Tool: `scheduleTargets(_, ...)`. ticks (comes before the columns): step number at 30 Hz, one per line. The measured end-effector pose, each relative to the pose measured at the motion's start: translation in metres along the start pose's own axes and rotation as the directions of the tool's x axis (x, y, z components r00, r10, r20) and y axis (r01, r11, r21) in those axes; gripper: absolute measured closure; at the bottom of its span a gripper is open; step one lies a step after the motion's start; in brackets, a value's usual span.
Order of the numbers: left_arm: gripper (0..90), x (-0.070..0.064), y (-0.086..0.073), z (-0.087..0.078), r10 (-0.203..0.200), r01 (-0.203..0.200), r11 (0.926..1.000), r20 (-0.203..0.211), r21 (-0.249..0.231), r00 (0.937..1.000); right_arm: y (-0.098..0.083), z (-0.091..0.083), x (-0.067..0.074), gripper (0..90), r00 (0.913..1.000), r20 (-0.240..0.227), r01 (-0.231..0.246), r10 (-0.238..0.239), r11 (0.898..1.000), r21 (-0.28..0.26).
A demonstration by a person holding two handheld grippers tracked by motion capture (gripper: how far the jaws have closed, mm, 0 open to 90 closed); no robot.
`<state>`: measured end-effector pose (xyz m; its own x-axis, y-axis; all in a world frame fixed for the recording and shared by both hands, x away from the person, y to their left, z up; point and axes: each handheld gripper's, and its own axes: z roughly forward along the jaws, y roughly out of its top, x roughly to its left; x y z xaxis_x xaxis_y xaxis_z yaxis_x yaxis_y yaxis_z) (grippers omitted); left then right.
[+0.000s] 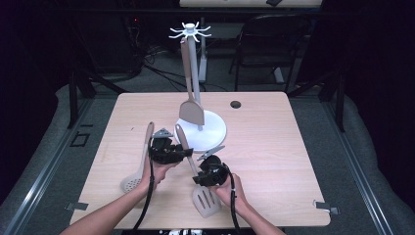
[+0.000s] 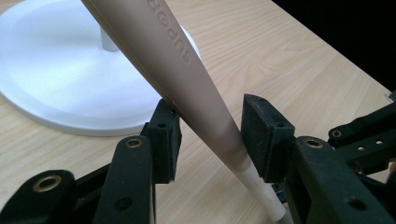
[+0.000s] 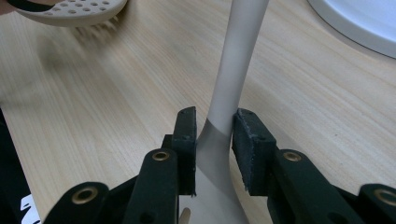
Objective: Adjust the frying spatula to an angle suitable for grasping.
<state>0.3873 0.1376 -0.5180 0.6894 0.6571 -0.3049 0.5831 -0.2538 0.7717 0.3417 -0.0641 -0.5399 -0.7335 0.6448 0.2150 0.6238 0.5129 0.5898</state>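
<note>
Right fingers (image 3: 247, 149): set either side of the turner (image 1: 195, 169) at its neck, where the pale handle widens into the grey blade; the right pad touches the neck, the left one stands a hair off it, so I cannot tell whether the pinch is firm.
Left fingers (image 2: 264, 135): spread around the tan handle higher up; the handle runs slantwise through the gap, brushing the left pad's top corner and lying near the right pad, not yet squeezed.
Right gripper (image 1: 211, 172): at 6 o'clock from the stand (image 1: 213, 128), held low over the table (image 1: 274, 161).
Left gripper (image 1: 169, 151): at 8 o'clock from the stand, just beside the right one.
Turner: slotted blade towards the person, handle slanting up towards 11 o'clock, tip near the stand's base.
Spoon (image 1: 137, 169): perforated, lying at 9 o'clock of the left gripper, untouched.
Spatula (image 1: 191, 105): hanging from the stand's top hooks.
Doing it well: square the left pads to the handle before closing, or the taper may twist it out.
Likely next: both grips firm, then lift handle-end first towards a free hook.
Risk: the handle tip knocking the base or the spatula.
</note>
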Motion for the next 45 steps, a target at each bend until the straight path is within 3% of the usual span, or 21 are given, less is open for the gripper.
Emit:
scheduleTargets(2,57.8,-0.001,-0.001,0.0,0.013,-0.013,0.9999,0.008,0.008,0.9999,0.0,0.0,0.0,71.8,1.0,-0.002,-0.002,0.002,1.0,-0.006)
scheduleTargets(15,58.6,-0.008,-0.007,0.007,0.006,-0.01,0.9986,0.074,0.052,0.9972,0.0,-0.004,-0.001,72.7,0.9999,0.004,-0.009,0.009,1.0,-0.012)
scheduleTargets(24,64.1,-0.009,-0.009,0.009,-0.011,0.008,0.9996,0.096,0.028,0.9954,0.001,-0.007,-0.002,71.7,1.0,-0.005,0.001,-0.001,1.0,-0.006)
scheduleTargets(30,65.8,-0.009,-0.007,0.006,-0.012,0.011,0.9999,0.111,0.012,0.9937,-0.002,-0.02,-0.006,58.4,0.9999,0.006,-0.008,0.008,1.0,-0.009)
scheduleTargets(34,66.8,-0.008,-0.006,0.004,-0.02,0.02,0.9998,0.115,0.003,0.9932,-0.005,-0.033,-0.012,49.0,0.9991,0.04,-0.009,0.01,1.0,-0.022)
scheduleTargets(38,67.9,-0.007,-0.003,0.002,-0.031,0.03,0.9995,0.129,0.005,0.9911,-0.009,-0.043,-0.02,26.2,0.9954,0.093,-0.019,0.022,0.999,-0.033)
scheduleTargets(41,68.8,-0.007,0.0,0.001,-0.042,0.041,0.9991,0.141,0.008,0.9891,-0.01,-0.049,-0.027,15.3,0.992,0.123,-0.025,0.029,0.999,-0.037)
scheduleTargets(42,69.2,-0.007,0.001,0.001,-0.043,0.042,0.9991,0.147,0.006,0.9882,-0.011,-0.05,-0.028,14.6,0.9917,0.121,-0.036,0.042,0.998,-0.056)
scheduleTargets(45,70.3,-0.009,0.003,-0.001,-0.041,0.042,0.9991,0.16,-0.004,0.9862,-0.011,-0.055,-0.033,10.6,0.9901,0.137,-0.026,0.032,0.999,-0.042)
